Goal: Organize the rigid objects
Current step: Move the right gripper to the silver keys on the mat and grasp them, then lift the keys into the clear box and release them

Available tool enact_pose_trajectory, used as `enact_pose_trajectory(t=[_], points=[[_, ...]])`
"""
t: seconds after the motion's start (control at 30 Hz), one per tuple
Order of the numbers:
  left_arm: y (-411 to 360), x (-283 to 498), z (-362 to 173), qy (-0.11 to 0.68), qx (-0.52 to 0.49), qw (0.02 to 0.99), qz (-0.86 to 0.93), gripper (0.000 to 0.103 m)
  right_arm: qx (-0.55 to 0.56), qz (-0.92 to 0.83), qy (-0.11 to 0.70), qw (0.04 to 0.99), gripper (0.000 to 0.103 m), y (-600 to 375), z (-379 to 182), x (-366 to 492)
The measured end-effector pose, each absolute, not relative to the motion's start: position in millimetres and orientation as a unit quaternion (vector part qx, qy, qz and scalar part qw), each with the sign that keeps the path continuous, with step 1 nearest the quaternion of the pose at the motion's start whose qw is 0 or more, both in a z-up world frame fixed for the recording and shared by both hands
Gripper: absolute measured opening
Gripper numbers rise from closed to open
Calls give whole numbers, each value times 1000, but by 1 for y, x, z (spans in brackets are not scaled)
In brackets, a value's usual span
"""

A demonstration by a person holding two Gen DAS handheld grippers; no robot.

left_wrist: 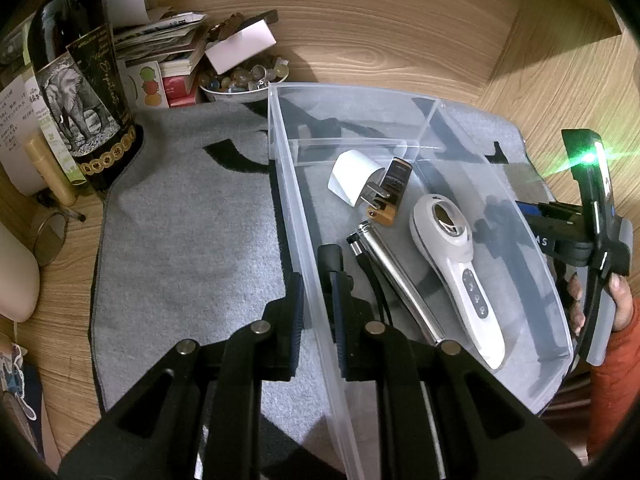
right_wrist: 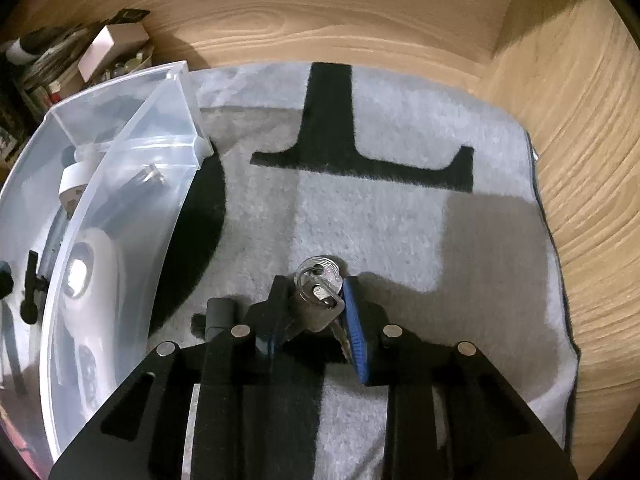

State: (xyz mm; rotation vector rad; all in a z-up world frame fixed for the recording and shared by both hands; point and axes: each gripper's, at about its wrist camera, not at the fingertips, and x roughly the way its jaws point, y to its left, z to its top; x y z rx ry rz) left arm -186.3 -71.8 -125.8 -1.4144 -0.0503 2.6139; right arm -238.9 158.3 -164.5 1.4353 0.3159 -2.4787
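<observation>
Wood-grain tabletop [left_wrist: 400,20] with a grey mat [left_wrist: 180,240] spread over it, black shapes printed on the mat. Far left there's a dark wine bottle [left_wrist: 76,92] with an elephant label, then a messy stack of papers and booklets [left_wrist: 160,40], then a small bowl of beads [left_wrist: 244,80]. Next over sits a clear plastic bin [left_wrist: 296,220] on the mat, and the left claw [left_wrist: 316,300] is pinched tight on its near side wall, one finger outside and one inside. Lying in the bin: a white plug adapter [left_wrist: 352,176], a brown-and-black lighter-ish thing [left_wrist: 394,188], a silver flashlight [left_wrist: 396,280] and a white handheld device [left_wrist: 456,268] with buttons. Right of the bin, out on the bare mat, the right claw [right_wrist: 316,312] is narrowed around a bunch of keys [right_wrist: 320,296] on a ring, pads pressing both sides, keys still touching the mat as far as I can tell.
</observation>
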Motion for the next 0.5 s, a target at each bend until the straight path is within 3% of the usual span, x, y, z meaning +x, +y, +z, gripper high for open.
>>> enact_pose_trajectory(t=[0.5], points=[[-73, -187, -126, -16, -474, 86, 876, 13, 438, -886, 66, 138, 25, 167, -125, -231]])
